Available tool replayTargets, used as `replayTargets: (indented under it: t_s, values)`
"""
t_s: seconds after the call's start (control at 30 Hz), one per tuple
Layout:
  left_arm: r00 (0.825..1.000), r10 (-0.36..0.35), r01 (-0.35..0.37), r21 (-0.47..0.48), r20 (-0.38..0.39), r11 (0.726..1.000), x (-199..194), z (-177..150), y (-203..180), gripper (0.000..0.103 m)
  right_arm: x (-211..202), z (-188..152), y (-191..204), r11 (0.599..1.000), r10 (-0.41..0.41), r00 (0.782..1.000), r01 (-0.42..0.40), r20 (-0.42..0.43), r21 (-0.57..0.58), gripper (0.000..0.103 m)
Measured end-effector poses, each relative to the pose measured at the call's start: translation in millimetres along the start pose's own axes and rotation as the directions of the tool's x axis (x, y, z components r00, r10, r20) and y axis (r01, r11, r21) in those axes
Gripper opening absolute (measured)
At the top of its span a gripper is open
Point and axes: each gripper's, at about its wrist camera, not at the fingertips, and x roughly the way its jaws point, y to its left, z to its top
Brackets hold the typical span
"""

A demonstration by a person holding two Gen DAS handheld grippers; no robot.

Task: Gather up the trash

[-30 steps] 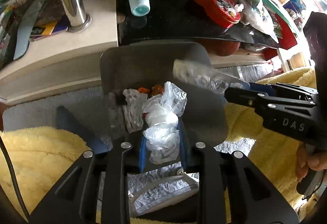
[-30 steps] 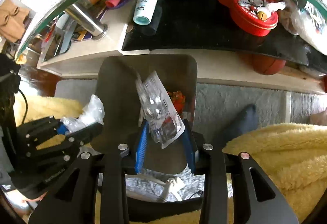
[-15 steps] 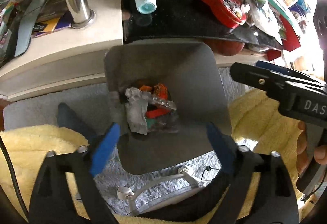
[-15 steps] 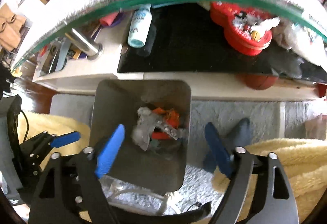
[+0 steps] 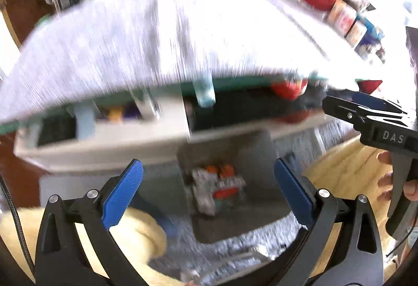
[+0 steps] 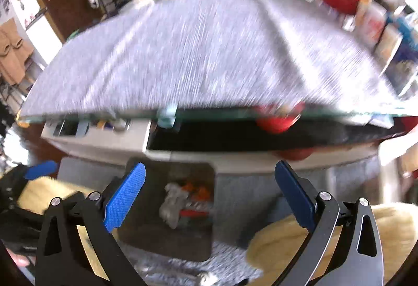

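Both grippers are empty right now. The left gripper point(image 5: 207, 189) has its blue-padded jaws still spreading, nothing between them, and the right gripper point(image 6: 209, 190) is the same: jaws opening, nothing pinched. The trash is already down in the grey square-ish metal bin point(image 5: 263, 152) on the floor, right below both sets of fingers.

What could go wrong, as I see it:
- Both views are badly smeared, so anything aimed at from here is a guess. Reaching for the next piece while things look this blurry could mean clipping the green glass edge of the table point(image 6: 235, 113), which sits just above the bin.
- The bin is tucked close against the pale lower shelf point(image 5: 104, 145) under the table, so a sloppy drop next time could land on the grey rug point(image 6: 235, 207) instead of inside.
- The 2 grippers are near each other over 1 bin; in the left view the right one pokes in at the edge, so they could bump.

Contents: the bin holds a small heap of crumpled whitish wrapper point(image 6: 172, 203) plus some orange and red scraps point(image 5: 222, 181). It looks far from full. The grey cloth tabletop point(image 6: 209, 51) looks bare in the middle, with red and boxed clutter only along its far right edge, too blurred to say whether any is trash.
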Motion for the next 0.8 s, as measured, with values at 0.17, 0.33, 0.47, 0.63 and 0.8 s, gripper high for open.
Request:
replayTargets:
  t_s: [0.17, 0.33, 0.47, 0.63, 0.8]
  values:
    - [0.978, 0.054, -0.054, -0.008, 0.201, 0.999, -59.4, 21.6, -4.5, 0.095, -63.2, 21.0, -2.0, 0.999, -0.037, 0.98, 0.04, 0.195, -0.007, 0.1]
    - [0.941, 0.108, -0.112, -0.006, 0.322, 0.994, -96.9, 30.6, -8.0, 0.095, -97.6, 24.5, -2.1, 0.997, -0.072, 0.956, 0.077, 0.286, -0.008, 0.1]
    - [0.911, 0.144, -0.156, 0.0, 0.387, 0.988, -116.5, 33.5, -12.6, 0.095, -110.9, 21.7, 0.8, 0.992, -0.115, 0.935, 0.122, 0.334, 0.0, 0.1]
    - [0.893, 0.152, -0.155, -0.027, 0.423, 0.988, -134.5, 29.8, -12.8, 0.095, -117.1, 16.2, 1.9, 0.993, -0.113, 0.929, 0.116, 0.352, 0.014, 0.1]
    - [0.892, 0.149, -0.15, -0.032, 0.426, 0.988, -135.3, 27.5, -14.5, 0.095, -118.1, 13.7, 5.7, 0.993, -0.115, 0.927, 0.119, 0.357, 0.012, 0.1]
